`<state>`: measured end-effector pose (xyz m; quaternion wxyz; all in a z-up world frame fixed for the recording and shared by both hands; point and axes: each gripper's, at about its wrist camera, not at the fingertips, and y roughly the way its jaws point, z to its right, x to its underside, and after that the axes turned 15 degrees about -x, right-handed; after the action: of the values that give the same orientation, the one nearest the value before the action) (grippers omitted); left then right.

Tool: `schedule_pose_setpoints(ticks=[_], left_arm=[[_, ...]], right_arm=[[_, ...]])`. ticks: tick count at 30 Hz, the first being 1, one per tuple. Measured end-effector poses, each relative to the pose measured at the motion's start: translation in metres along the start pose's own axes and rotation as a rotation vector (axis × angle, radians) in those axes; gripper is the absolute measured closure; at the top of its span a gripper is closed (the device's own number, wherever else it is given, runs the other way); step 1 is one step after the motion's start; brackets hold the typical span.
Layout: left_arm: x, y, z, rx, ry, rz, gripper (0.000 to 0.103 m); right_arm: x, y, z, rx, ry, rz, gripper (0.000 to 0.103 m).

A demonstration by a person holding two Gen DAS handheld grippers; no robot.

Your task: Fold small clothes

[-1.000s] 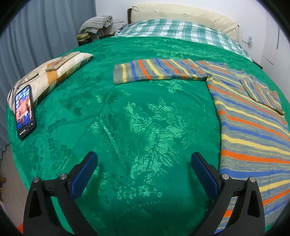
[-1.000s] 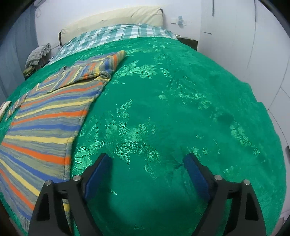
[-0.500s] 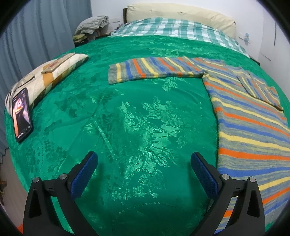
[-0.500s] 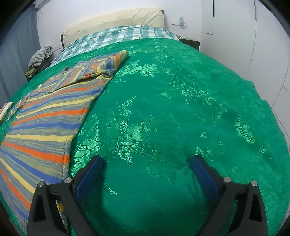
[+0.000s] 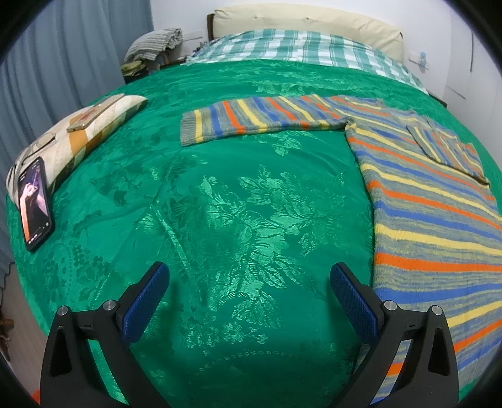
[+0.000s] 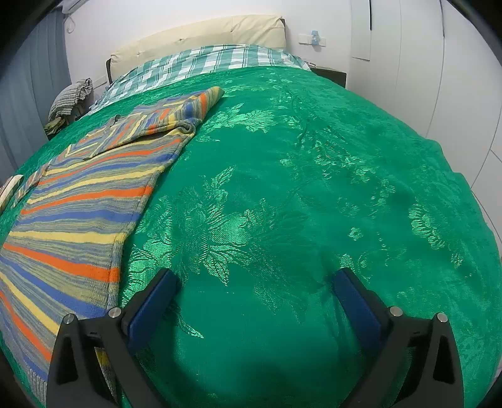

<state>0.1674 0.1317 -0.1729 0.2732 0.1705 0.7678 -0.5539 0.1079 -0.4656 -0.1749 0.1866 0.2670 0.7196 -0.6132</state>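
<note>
A striped knit sweater in orange, blue, yellow and grey lies flat on the green bedspread. One sleeve stretches out to the left; the other sleeve is folded across the body. My left gripper is open and empty, over bare bedspread left of the sweater. In the right wrist view the sweater lies at the left, with the folded sleeve at its top. My right gripper is open and empty, over bedspread right of the sweater's edge.
A lit phone leans on a patterned pillow at the bed's left edge, with another phone on top. A checked sheet and cream headboard are at the far end. Clothes pile beside the bed.
Both grippers have drawn back and risen a little, so the sweater and bed sit farther away in view. The jaws stay open. The sweater has not moved.
</note>
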Motion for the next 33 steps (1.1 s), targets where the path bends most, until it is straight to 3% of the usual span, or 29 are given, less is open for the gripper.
schedule_pose_setpoints(ticks=[15, 18, 22, 26, 30, 33], left_arm=[[0.001, 0.0, 0.0, 0.0, 0.002, -0.013, 0.001], [-0.007, -0.004, -0.015, 0.073, -0.054, -0.056, 0.001], [-0.049, 0.006, -0.059, 0.196, -0.219, -0.075, 0.001], [-0.117, 0.059, -0.098, 0.262, -0.355, -0.12, 0.001], [-0.166, 0.13, -0.107, 0.181, -0.396, -0.219, 0.002], [-0.182, 0.165, -0.094, 0.159, -0.375, -0.281, 0.006]], right_arm=[[0.001, 0.0, -0.001, 0.001, 0.001, 0.0, 0.002], [0.0, 0.001, 0.0, 0.002, 0.0, -0.001, 0.002], [0.0, 0.002, -0.001, 0.003, -0.002, -0.003, 0.002], [-0.001, 0.003, -0.001, 0.002, -0.004, -0.008, 0.001], [-0.003, 0.006, -0.001, 0.004, -0.008, -0.012, 0.0], [-0.003, 0.006, -0.001, 0.004, -0.008, -0.012, 0.0]])
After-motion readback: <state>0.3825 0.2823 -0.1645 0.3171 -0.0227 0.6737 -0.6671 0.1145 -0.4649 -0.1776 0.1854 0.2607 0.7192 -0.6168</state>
